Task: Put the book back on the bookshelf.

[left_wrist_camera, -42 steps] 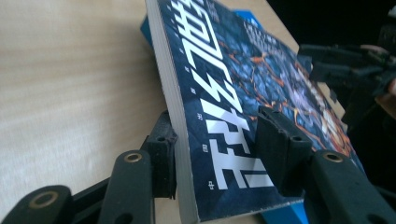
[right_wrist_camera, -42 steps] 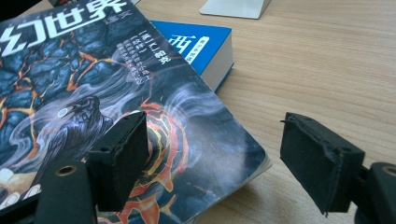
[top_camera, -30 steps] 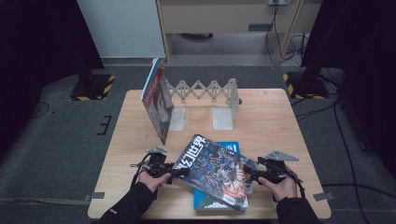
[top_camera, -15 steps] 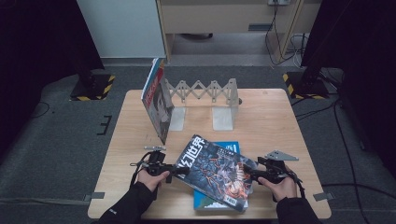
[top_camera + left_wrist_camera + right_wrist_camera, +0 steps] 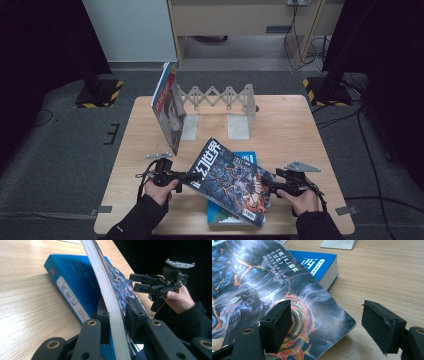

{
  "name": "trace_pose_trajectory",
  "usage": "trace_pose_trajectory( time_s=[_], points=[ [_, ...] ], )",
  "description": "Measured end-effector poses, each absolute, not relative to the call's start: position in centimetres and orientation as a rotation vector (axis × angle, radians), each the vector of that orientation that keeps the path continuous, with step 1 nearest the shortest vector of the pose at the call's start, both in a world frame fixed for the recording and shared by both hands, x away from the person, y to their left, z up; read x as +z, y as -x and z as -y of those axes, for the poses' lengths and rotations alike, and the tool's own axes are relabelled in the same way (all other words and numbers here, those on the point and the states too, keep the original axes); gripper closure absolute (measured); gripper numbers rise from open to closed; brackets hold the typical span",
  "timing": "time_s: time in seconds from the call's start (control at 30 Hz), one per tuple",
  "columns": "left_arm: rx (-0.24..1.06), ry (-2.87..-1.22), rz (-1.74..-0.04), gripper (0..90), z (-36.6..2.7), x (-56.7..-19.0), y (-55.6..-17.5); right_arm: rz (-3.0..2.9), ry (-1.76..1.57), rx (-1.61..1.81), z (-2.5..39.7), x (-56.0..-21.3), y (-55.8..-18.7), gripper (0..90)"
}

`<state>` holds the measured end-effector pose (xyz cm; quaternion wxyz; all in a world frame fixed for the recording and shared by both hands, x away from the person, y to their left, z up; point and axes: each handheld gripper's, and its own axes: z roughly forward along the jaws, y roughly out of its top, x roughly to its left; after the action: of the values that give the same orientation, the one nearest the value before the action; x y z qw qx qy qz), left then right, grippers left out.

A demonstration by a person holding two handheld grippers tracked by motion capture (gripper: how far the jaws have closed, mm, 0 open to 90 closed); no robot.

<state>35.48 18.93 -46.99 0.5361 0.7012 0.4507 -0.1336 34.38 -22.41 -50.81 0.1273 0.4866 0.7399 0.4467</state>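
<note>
A dark-covered book [image 5: 231, 181] with a raven and orange swirls hangs tilted above a blue book [image 5: 246, 158] that lies flat on the table. My left gripper [image 5: 191, 176] is shut on the dark book's left edge. In the left gripper view the jaws [image 5: 117, 308] pinch the white page block, with the blue book [image 5: 72, 287] behind them. My right gripper [image 5: 273, 186] is open at the book's right corner. In the right gripper view that corner [image 5: 337, 320] lies between the spread jaws of the right gripper [image 5: 329, 326], and no pad touches it.
An expandable metal book rack [image 5: 220, 96] stands at the back of the wooden table [image 5: 300, 125]. One book [image 5: 169, 112] leans upright at the rack's left end. The rack's base plate [image 5: 339, 243] lies beyond the blue book [image 5: 317, 263].
The dark book's left end has risen slightly in my left gripper. Both hands have hardly moved.
</note>
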Motion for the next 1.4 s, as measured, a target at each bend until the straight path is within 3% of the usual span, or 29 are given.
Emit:
trace_pose_trajectory(
  time_s=[0.5, 1.4],
  points=[
    [-0.253, -1.595, -1.058, 81.5, -18.9, -43.2, -35.9, -2.084, -1.423, 1.326, 23.3, -50.4, -34.7, 24.4],
    [-0.029, -1.512, -1.039, 82.0, -19.9, -36.7, -37.6, -2.072, -1.483, 1.011, 27.0, -51.9, -36.1, 20.7]
  ],
)
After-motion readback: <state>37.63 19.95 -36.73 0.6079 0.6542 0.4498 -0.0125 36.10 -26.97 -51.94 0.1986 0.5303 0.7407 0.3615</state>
